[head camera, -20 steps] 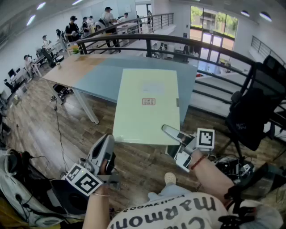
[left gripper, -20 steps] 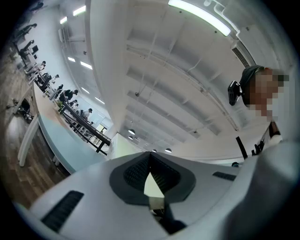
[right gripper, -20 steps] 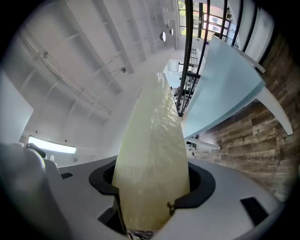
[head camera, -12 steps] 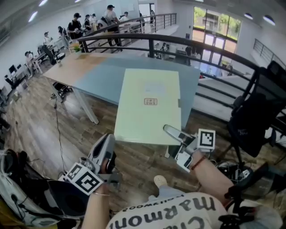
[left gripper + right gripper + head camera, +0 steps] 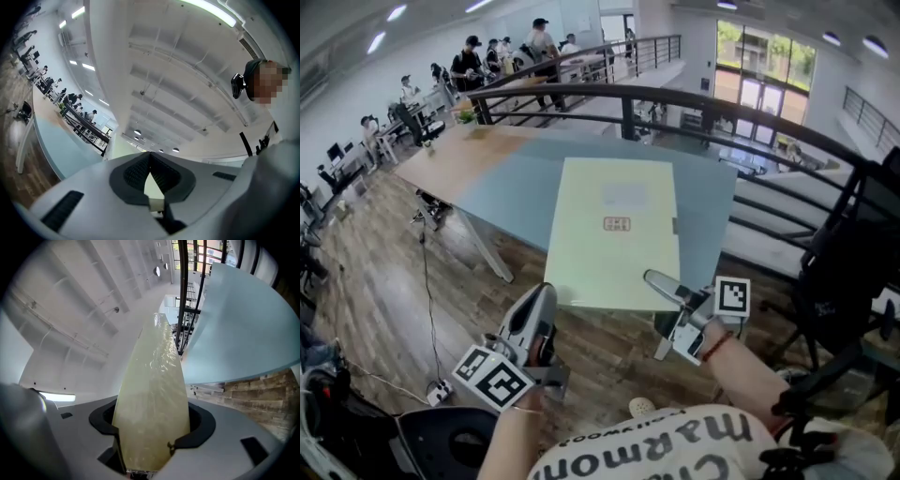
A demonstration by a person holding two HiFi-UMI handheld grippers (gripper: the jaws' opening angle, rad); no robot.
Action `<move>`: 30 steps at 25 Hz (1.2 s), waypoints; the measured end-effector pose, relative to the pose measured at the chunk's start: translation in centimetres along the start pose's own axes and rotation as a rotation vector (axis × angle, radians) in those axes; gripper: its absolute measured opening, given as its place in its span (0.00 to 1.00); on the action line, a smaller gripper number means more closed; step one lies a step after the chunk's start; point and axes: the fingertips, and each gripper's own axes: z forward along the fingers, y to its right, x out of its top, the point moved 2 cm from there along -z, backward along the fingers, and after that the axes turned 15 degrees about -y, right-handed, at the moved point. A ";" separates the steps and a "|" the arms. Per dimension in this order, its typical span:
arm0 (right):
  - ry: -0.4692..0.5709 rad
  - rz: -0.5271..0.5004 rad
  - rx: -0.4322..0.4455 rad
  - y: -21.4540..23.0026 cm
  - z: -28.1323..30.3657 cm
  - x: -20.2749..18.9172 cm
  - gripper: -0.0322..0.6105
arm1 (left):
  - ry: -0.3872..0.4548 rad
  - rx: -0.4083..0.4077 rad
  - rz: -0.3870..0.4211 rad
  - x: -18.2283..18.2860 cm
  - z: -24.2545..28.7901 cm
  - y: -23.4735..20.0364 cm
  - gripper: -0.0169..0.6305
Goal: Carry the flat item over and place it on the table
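Two tongs, both clamped on one pale yellow-green flat rectangular panel (image 5: 614, 202): your left tongs (image 5: 546, 298) pinch near-left corner, your right tongs (image 5: 656, 279) grip near-right edge, film-wrapped face running between jaws. Panel held level above one pale blue bench (image 5: 506, 183), far part over top, near edge overhanging wooden floor (image 5: 394, 272). Carry looks nearly done; left for you: push further in, lower, let go. Contact with bench: cannot tell
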 end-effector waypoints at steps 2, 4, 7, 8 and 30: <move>-0.005 0.013 0.007 0.4 0.4 2.0 0.52 | -0.017 -0.016 -0.003 0.4 2.1 -0.4 0.03; -0.004 0.034 0.015 1.1 0.6 3.8 0.52 | -0.026 -0.028 -0.008 0.6 4.1 -0.9 0.03; -0.013 0.053 0.013 3.3 1.3 6.2 0.52 | -0.021 0.005 -0.032 0.3 6.7 -3.5 0.03; -0.019 0.058 0.009 4.1 1.7 6.9 0.52 | -0.015 0.015 -0.045 0.2 7.4 -4.5 0.03; 0.018 0.166 -0.109 13.8 6.1 12.4 0.52 | -0.092 0.073 -0.120 0.7 13.2 -16.4 0.03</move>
